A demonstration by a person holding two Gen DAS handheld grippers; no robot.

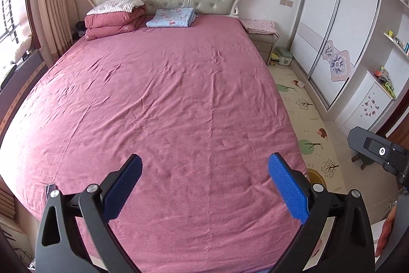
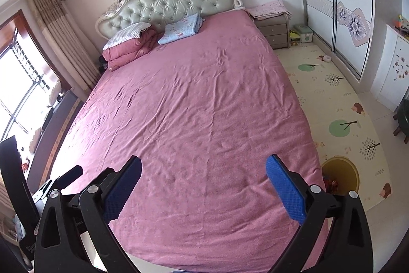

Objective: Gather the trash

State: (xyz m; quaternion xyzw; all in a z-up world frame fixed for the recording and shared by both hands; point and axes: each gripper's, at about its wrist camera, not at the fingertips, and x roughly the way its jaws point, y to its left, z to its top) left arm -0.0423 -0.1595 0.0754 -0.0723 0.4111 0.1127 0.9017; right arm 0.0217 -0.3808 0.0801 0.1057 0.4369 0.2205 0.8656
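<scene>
pink bed (image 1: 166, 94) | blue blanket (image 1: 170, 18) | nightstand (image 2: 273, 31) | wardrobe (image 1: 329, 17)

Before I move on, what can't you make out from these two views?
- Yellow bin: right view, the bed edge covers part; contents unclear.
- Same bin, left view: right finger of the left tool blocks most.
- Shelf items: left view, too small.
</scene>
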